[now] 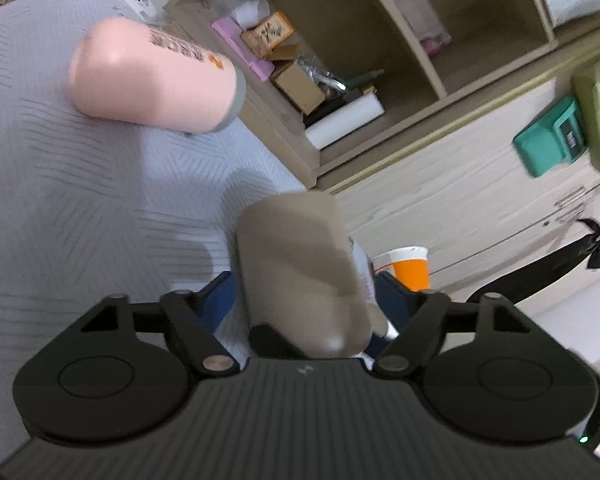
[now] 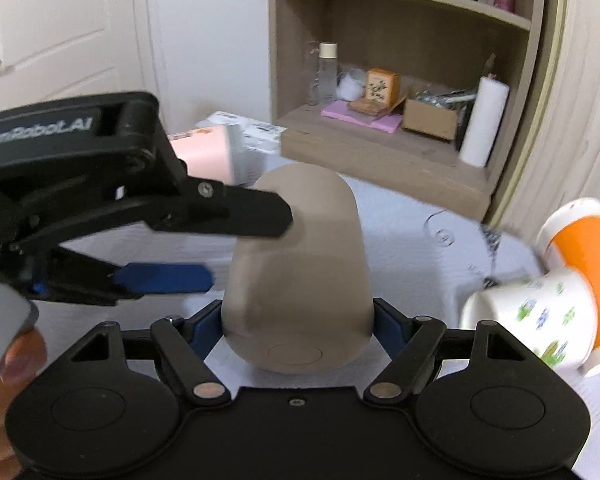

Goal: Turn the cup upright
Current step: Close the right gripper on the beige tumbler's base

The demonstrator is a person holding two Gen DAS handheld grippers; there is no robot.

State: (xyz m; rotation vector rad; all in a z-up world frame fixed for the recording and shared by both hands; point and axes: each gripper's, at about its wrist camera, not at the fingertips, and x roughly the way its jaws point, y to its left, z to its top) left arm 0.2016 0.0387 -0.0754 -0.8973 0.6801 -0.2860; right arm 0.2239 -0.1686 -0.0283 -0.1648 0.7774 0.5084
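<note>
A taupe cup [image 2: 300,268] lies on its side on the grey-white bed cover [image 2: 412,264], its closed base toward the right wrist camera. My right gripper [image 2: 298,320] is shut on its base end. The left gripper's fingers [image 2: 256,216] reach in from the left: the upper one touches the cup's side, the lower blue-padded one stands apart. In the left wrist view the taupe cup [image 1: 296,264] fills the space between my left gripper's [image 1: 304,300] fingers, which are spread wide. A pink cup [image 1: 152,80] lies on its side farther back.
An orange-and-white cup [image 2: 580,264] and a white flower-print cup [image 2: 532,320] lie on their sides at the right. A wooden shelf unit [image 2: 380,152] with boxes, a bottle and a paper roll stands behind the bed. A green box [image 1: 552,140] hangs at the right.
</note>
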